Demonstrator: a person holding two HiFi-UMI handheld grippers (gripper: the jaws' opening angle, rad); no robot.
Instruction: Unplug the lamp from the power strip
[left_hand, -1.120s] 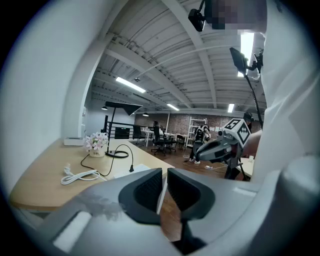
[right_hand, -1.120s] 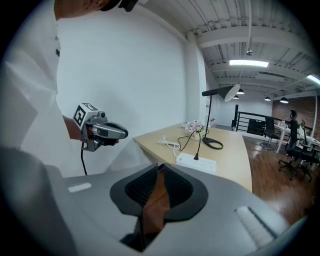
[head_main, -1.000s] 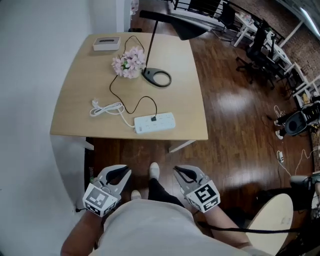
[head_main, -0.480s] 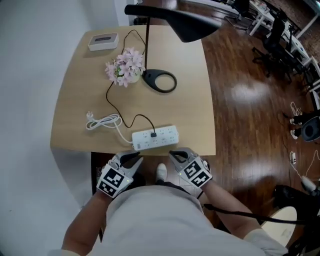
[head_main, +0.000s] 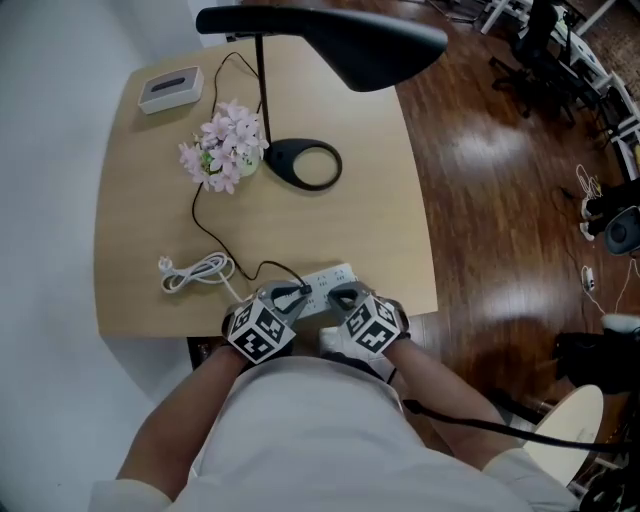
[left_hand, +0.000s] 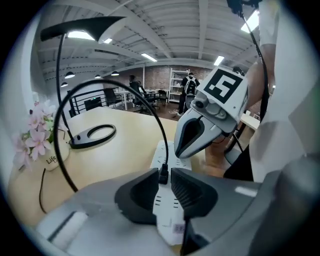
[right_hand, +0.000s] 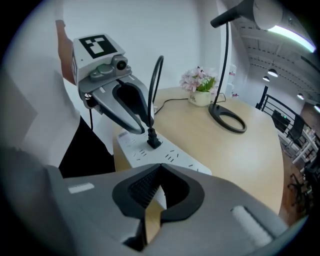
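The white power strip (head_main: 326, 282) lies near the table's front edge. The lamp's black plug (right_hand: 152, 139) stands in it, and its cord arcs back toward the black lamp (head_main: 300, 165). My left gripper (head_main: 290, 297) comes down over the plug (left_hand: 163, 175), jaws drawn in to a narrow gap with the plug held at their tips. My right gripper (head_main: 345, 296) is shut, with nothing between its jaws. Its tip (left_hand: 183, 151) is down at the strip just right of the plug. In the right gripper view the strip (right_hand: 172, 157) runs under my right gripper (right_hand: 159, 172).
A pot of pink flowers (head_main: 222, 150) and a white box (head_main: 168, 88) sit at the back left of the wooden table (head_main: 380, 200). The strip's own white cord lies coiled (head_main: 195, 270) at the left. The lamp head (head_main: 330, 40) overhangs the table's far side.
Both grippers have moved up from below the table edge onto the power strip. The left one has closed around the plug and the right one has shut.
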